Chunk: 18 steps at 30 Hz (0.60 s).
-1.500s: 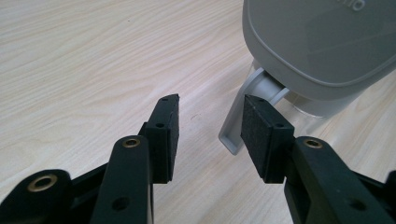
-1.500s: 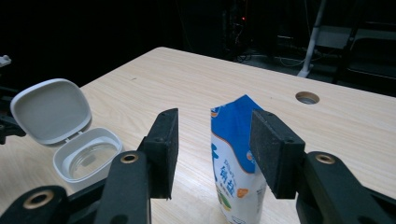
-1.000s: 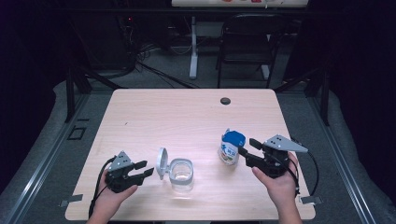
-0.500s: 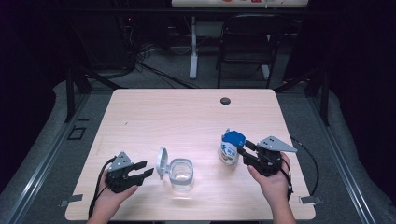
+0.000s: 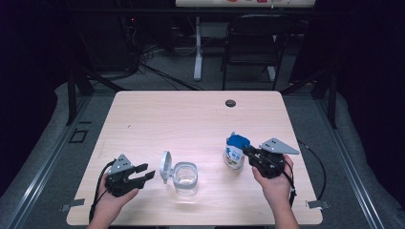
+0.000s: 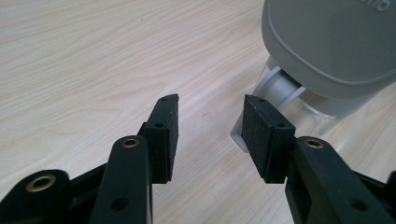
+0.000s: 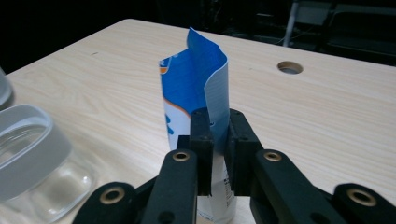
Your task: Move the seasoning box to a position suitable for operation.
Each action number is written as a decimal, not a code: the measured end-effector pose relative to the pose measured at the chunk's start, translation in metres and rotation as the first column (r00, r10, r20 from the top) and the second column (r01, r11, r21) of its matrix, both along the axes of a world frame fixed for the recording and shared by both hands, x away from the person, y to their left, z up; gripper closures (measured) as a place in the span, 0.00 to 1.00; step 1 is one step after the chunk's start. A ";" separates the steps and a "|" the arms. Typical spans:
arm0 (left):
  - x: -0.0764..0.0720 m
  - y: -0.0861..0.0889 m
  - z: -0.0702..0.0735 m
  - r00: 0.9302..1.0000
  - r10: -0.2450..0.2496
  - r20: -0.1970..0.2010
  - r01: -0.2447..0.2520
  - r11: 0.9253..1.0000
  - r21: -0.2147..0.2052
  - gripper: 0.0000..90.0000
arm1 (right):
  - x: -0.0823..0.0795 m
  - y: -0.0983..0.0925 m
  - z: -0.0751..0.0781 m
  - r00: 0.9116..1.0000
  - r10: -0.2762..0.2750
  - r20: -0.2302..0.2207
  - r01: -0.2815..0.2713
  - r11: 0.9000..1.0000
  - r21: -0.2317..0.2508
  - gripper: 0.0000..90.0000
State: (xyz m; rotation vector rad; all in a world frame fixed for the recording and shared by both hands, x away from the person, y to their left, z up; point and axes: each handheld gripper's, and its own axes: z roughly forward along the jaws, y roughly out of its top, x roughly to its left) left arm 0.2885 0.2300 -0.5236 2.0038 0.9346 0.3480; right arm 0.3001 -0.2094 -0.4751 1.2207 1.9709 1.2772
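Grasping comes first: at the high view's lower right our right gripper (image 7: 215,140), jaws just closed, pinches the blue-and-white paper pouch (image 7: 196,93), our left gripper (image 6: 210,126) gapes beside the clear lidded jar (image 5: 185,175), so next we lift and tip.

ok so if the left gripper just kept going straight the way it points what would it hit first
Most likely the grey lid of the clear jar, near its hinge. The left gripper has open jaws with bare table between them, and the lid stands just ahead, slightly to one side. Depth is hard to judge.
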 end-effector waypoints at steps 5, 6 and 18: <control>0.001 0.003 -0.001 1.000 0.010 -0.003 -0.010 1.000 -0.004 0.63 | 0.001 0.004 0.003 1.000 0.018 -0.020 -0.018 1.000 -0.001 0.96; 0.002 0.004 -0.001 1.000 0.010 -0.003 -0.010 1.000 -0.004 0.63 | 0.001 0.005 0.004 0.999 0.021 -0.026 -0.021 1.000 0.002 0.96; 0.008 0.007 -0.003 0.999 0.031 -0.008 -0.031 0.999 -0.013 0.64 | -0.007 0.009 0.005 0.998 0.054 -0.045 -0.053 0.999 0.008 0.99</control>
